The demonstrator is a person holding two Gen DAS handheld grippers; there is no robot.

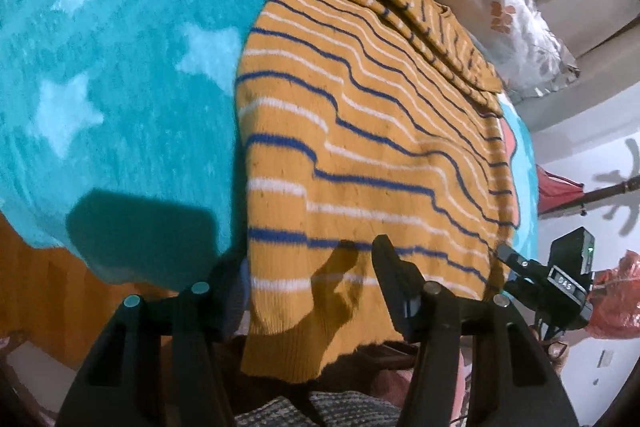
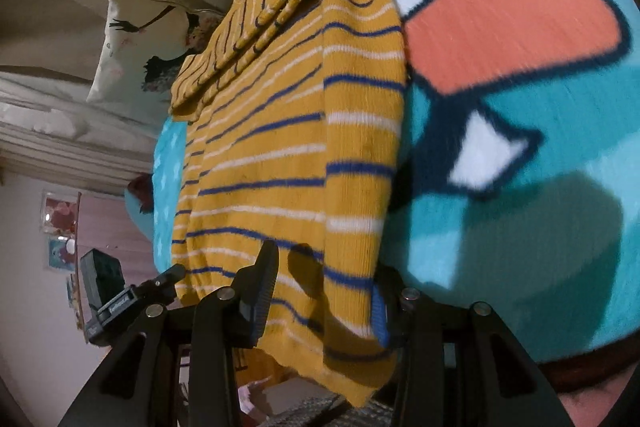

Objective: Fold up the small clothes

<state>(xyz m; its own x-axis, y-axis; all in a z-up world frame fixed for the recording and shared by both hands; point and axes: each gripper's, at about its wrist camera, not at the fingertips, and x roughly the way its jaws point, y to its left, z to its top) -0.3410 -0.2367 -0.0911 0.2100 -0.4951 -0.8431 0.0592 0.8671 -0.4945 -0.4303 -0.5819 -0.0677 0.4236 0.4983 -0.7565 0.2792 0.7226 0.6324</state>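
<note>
While the mustard striped sweater (image 1: 360, 155) lies on the teal blanket (image 1: 120, 67), hem overhanging its near edge, I have my right gripper (image 2: 320, 299) clamping the hem; my left gripper (image 1: 304, 291) straddles it, grip unclear.

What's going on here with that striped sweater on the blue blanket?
A person is folding a small mustard sweater with blue and white stripes, using a handheld gripper in each hand. It lies on a teal blanket, sleeves already folded in near the collar. The left gripper and the right gripper each have the hem between their fingers at opposite bottom corners. The right looks clamped on it; whether the left is pressing is unclear.
</note>
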